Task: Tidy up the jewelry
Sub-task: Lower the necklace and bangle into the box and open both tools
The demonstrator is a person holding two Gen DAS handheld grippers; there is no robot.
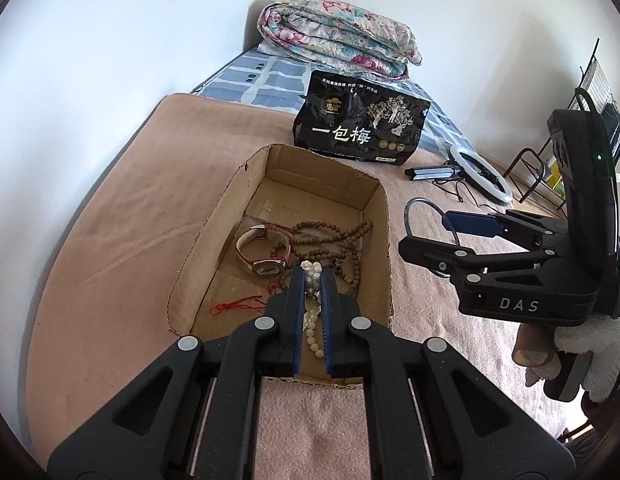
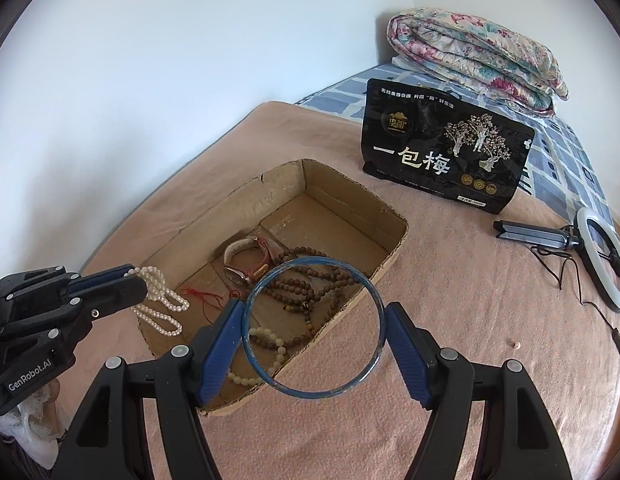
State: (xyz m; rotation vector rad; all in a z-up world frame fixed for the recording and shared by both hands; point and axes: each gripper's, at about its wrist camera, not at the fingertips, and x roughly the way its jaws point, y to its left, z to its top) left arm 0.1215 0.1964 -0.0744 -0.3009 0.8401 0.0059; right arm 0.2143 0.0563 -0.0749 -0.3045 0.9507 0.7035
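On the pink blanket (image 2: 449,300) spread over the bed sits an open cardboard box (image 2: 349,196), and both grippers hang at its near end. The left gripper (image 1: 313,276) has its blue pads pressed tight together on a white pearl necklace (image 2: 160,300), whose loops dangle from the fingertips over the near left corner of the box. The right gripper (image 2: 313,322) stands with its fingers spread wide, yet they are not idle — the pads press on opposite sides of a blue bangle (image 2: 373,292), which is held as an upright ring above the box's near right rim.

Inside the box lie a wristwatch (image 1: 266,254) with a pale strap, a tangle of brown wooden beads (image 2: 306,280), a cream bead bracelet (image 2: 266,336) near the front wall and a thin red cord (image 1: 240,304) on the cardboard floor.

Beyond the box a black snack bag (image 2: 445,148) with gold print stands upright, a folded floral quilt (image 2: 473,52) lies behind it, and a ring light (image 2: 605,256) with its tripod rests flat on the blanket to the right. A person's hand in a white glove (image 1: 589,356) grips the right gripper's handle.
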